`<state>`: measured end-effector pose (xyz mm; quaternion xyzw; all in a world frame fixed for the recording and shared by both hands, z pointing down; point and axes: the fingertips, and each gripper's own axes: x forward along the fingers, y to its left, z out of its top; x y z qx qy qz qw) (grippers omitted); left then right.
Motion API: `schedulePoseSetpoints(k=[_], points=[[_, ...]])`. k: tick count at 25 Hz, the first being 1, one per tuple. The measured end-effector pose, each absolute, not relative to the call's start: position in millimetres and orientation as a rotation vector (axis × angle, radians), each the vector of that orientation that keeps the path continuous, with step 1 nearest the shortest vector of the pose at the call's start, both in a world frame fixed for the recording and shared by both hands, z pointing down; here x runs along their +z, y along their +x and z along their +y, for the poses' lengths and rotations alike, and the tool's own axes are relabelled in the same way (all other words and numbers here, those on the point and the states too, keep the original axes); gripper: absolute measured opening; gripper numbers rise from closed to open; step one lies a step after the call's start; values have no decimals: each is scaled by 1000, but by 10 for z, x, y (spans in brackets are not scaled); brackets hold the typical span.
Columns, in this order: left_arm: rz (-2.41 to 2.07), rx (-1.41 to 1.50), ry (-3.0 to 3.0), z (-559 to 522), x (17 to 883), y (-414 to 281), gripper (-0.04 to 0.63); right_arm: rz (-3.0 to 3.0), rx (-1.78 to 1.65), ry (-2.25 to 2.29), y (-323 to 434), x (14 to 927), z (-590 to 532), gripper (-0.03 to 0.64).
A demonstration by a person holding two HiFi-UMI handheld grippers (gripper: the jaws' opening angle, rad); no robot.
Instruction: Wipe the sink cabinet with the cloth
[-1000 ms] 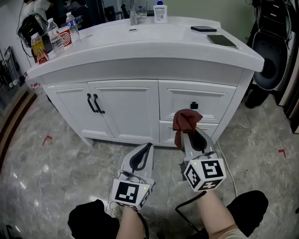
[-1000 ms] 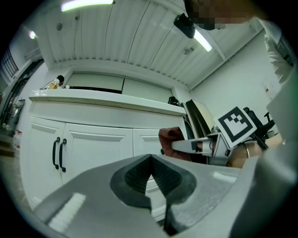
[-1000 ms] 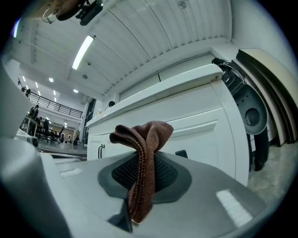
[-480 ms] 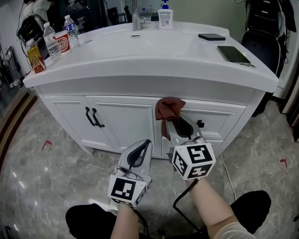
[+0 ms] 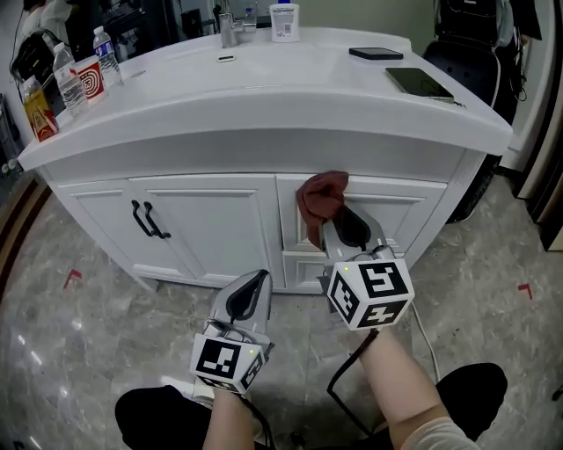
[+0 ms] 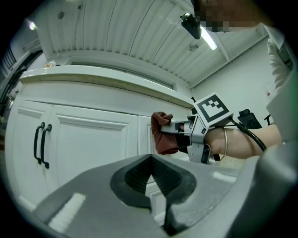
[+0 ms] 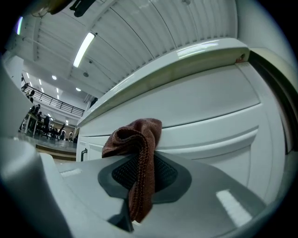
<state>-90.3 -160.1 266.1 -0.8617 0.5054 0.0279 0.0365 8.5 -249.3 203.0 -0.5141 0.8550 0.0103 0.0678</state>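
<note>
A reddish-brown cloth (image 5: 319, 198) is pinched in my right gripper (image 5: 345, 225), which is shut on it and presses it against the upper drawer front of the white sink cabinet (image 5: 211, 220). The right gripper view shows the cloth (image 7: 138, 153) bunched at the jaw tips and touching the drawer front (image 7: 205, 111). In the left gripper view the cloth (image 6: 162, 134) and the right gripper (image 6: 179, 132) appear by the cabinet. My left gripper (image 5: 248, 294) hangs lower and further back, shut and empty, away from the cabinet.
On the countertop (image 5: 290, 79) stand bottles and a cup (image 5: 75, 75) at the left, a soap bottle (image 5: 283, 21) by the faucet and two phones (image 5: 413, 79) at the right. Black door handles (image 5: 145, 220) are at left. A black chair (image 5: 475, 53) stands at right.
The right gripper with the cloth has moved up from the lower drawer area and a little left, to the top drawer front under the counter edge. The left gripper has drifted slightly left.
</note>
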Motion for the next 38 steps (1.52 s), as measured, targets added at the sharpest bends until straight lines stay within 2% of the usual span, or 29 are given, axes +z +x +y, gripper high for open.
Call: schedulePoseSetpoints(k=[22, 25, 38], points=[[1240, 78, -2855, -1489, 2964, 264, 0, 2251, -9, -1986, 1938, 2005, -2302, 86], [1271, 110, -2827, -1479, 2939, 165, 0, 2288, 37, -1966, 1740, 2052, -2228, 86], [1522, 46, -2749, -1625, 3214, -760, 0, 2626, -22, -1539, -288, 2473, -2401, 87]])
